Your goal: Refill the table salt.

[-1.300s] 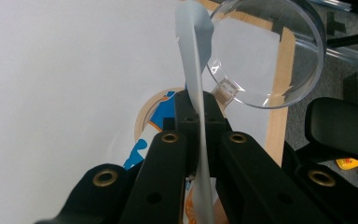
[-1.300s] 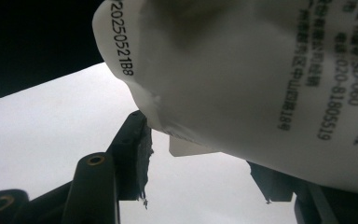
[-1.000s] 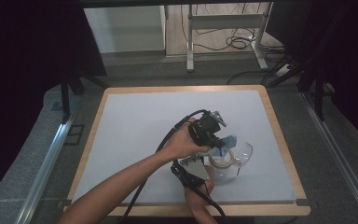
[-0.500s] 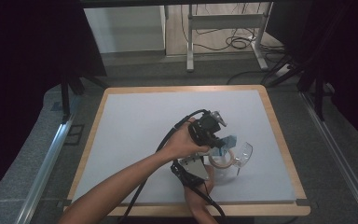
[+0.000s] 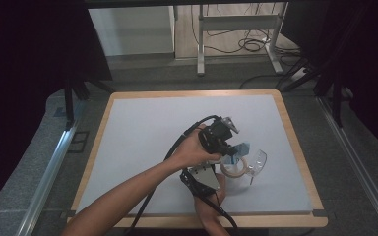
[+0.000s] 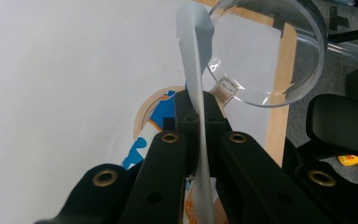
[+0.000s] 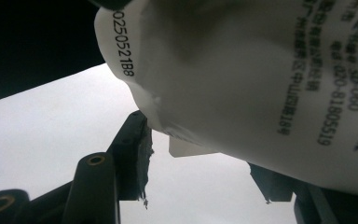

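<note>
A white and blue printed packet (image 5: 241, 149) is held between both grippers near the table's front right. My left gripper (image 6: 198, 100) is shut on the packet's thin top strip (image 6: 193, 60), which stands up edge-on between its jaws. In the high view the left gripper (image 5: 228, 147) points down at the packet from above. My right gripper (image 7: 200, 156) is shut on the packet's white body (image 7: 261, 79), which bulges over its jaws. It sits just below the left gripper (image 5: 221, 172) in the high view. A clear stemmed glass (image 6: 270, 51) lies close behind the packet.
The clear glass (image 5: 257, 161) and a tan ring (image 5: 234, 169) rest on the white mat (image 5: 142, 137) beside the grippers. A wooden frame (image 5: 295, 147) borders the mat. Metal rails and grey floor flank the table; a desk frame and cables stand beyond it.
</note>
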